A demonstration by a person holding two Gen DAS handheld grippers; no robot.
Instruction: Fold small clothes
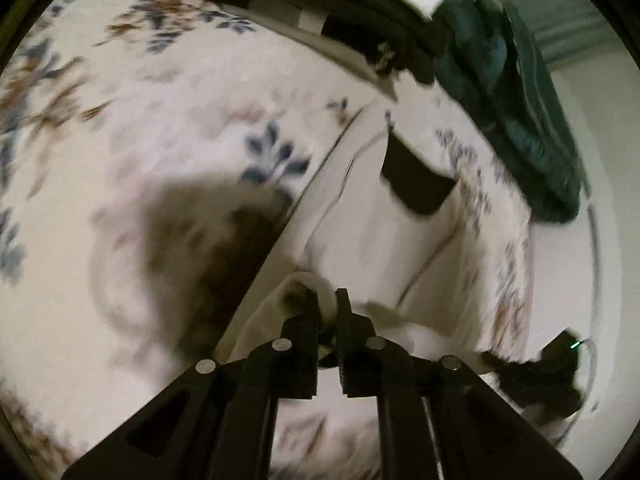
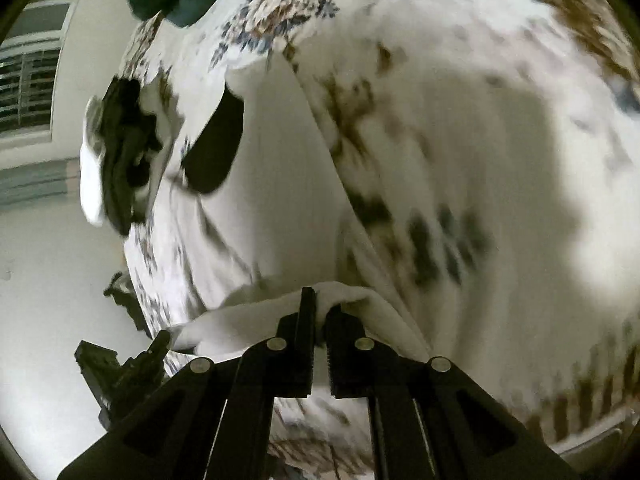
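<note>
- Floral bedspread [image 1: 132, 128], white with blue and brown sprays, covers the bed that fills both wrist views; both pictures are smeared by motion blur.
- Nearest in the left wrist view, the left gripper [image 1: 326, 304] has its jaws drawn narrow on a bunched edge of the white garment [image 1: 352, 216], the cloth pinched between the fingertips.
- Nearest in the right wrist view, the right gripper [image 2: 320, 306] likewise has its jaws narrow, clamped on another bunched edge of the white garment [image 2: 276, 168].
- Beyond both grippers the garment stretches away over the bedspread, and a black patch [image 1: 416, 184] shows on it farther out; whether it is a pocket or a print cannot be told.
- A dark shadow [image 1: 200, 232] lies on the bedspread beside the garment.
- Farther on, a pile of dark and white clothes [image 1: 360, 8] sits at the bed's edge, with a dark green quilted item [image 1: 532, 120] just beside it.
- Farthest, in the right wrist view, a window with blinds [image 2: 28, 88] is set in a pale wall.
</note>
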